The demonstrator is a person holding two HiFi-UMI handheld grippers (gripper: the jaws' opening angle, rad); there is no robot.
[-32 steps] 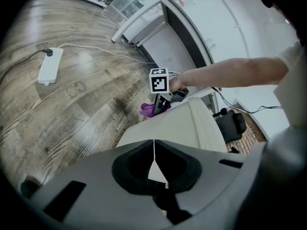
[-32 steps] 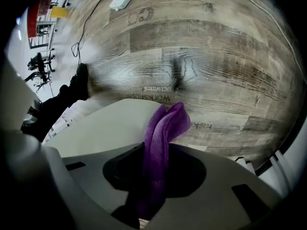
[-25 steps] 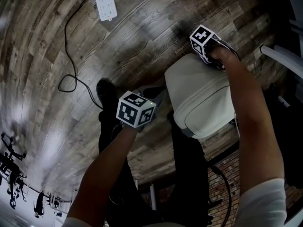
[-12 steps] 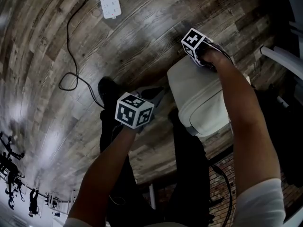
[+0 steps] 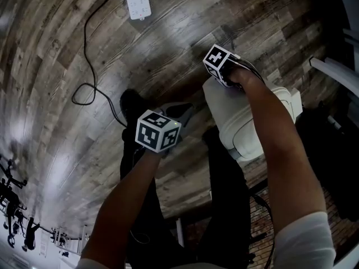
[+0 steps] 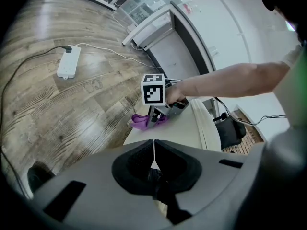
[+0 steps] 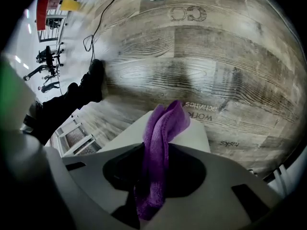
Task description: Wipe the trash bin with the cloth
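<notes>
A grey-brown wood-plank floor [image 5: 168, 38] filled most of the head view. On it stood the white plastic trash bin [image 5: 227, 114] with a rounded lid, at the right of that view and partly under the person's right arm.

The right tool [image 5: 221, 66] was at the far end of the bin's lid. Its jaws were closed on a purple fleecy cloth [image 7: 160, 128], which ran up between them and folded over onto the white lid [image 7: 192, 133]. Seen from the left tool's camera, the cloth [image 6: 141, 122] lay bunched under the right tool at the lid's edge.

The left tool [image 5: 168, 122] was held over the floor near the bin's left side. Its jaws were brought together with only a thin seam between them [image 6: 153, 152], and nothing was held there.

A dark shoe [image 5: 132, 102] rested on the floor beside the left tool. Farther off lay a white power strip [image 5: 139, 0], with a thin black cable [image 5: 87, 49] looping away from it.
</notes>
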